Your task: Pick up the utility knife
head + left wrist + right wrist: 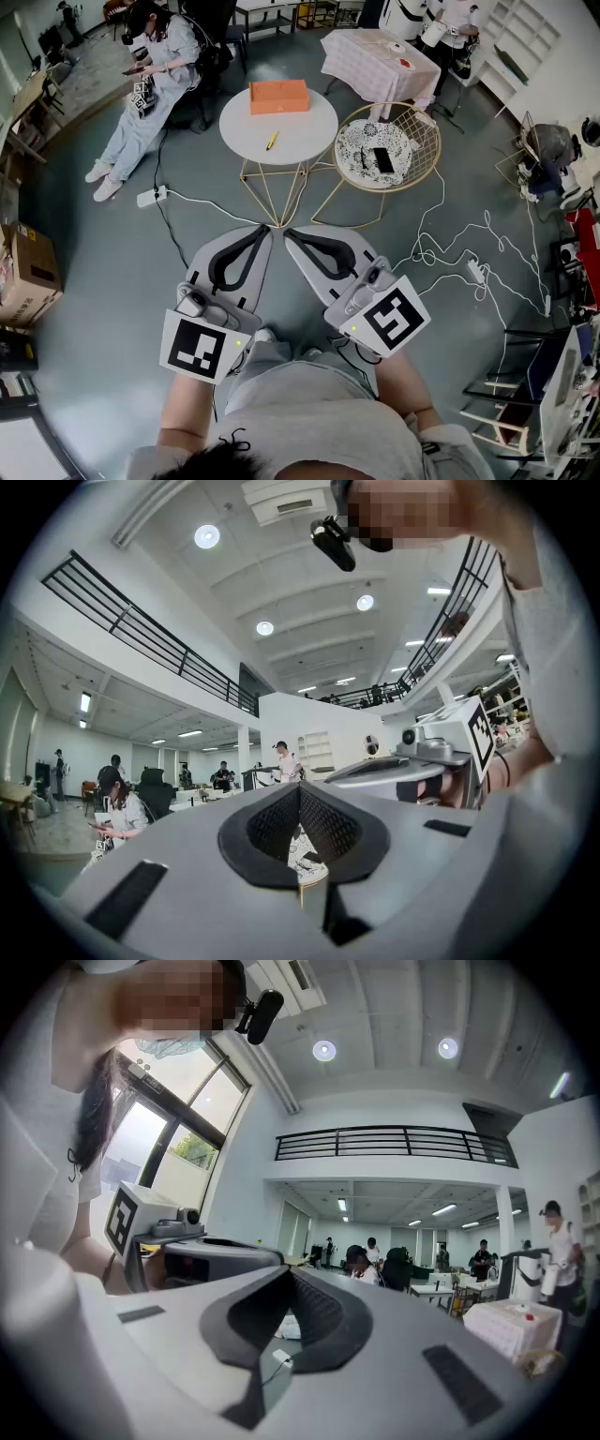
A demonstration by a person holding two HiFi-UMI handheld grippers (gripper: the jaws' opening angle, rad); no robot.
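The utility knife (272,141), a slim yellow one, lies on the round white table (309,131) some way ahead of me in the head view. Both grippers are held low near my body, well short of that table. My left gripper (265,229) is shut with nothing in it, and its jaws meet at the tip (299,789). My right gripper (289,232) is also shut and empty (286,1271). The two tips point at each other and almost touch. Neither gripper view shows the knife.
An orange box (278,96) sits on the same white table. Beside it stands a gold wire table (427,150) holding a patterned plate and a black phone (382,159). A seated person (150,75) is at back left. A power strip (152,197) and cables (469,244) lie on the floor.
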